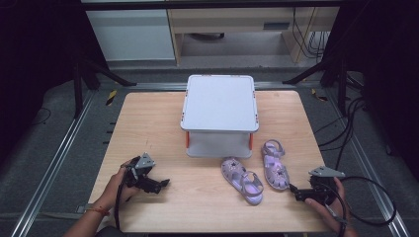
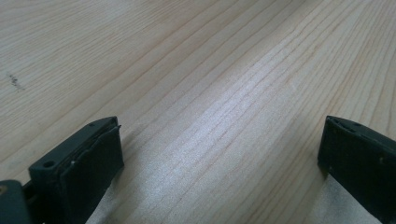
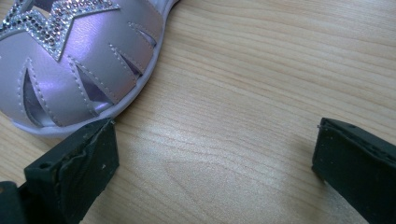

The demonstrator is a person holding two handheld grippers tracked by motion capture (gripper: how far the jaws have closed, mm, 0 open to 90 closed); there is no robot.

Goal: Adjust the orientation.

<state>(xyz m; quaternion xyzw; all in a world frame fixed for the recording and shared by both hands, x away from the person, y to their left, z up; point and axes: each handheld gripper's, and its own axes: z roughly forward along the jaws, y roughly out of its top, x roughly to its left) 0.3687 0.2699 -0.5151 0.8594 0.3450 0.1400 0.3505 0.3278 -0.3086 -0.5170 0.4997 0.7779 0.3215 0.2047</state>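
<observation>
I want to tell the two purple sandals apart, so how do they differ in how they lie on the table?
The left sandal lies slanted, toe toward the box, heel toward the person; the right sandal lies nearly straight, heel strap toward the box. The right sandal's toe sits by the right gripper; the left sandal lies farther from it. Both are purple, upright, untouched.

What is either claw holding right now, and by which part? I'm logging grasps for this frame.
Nothing is held. The left claw is open over bare table; the right claw is open beside the toe of a purple sandal, not gripping it.
</observation>
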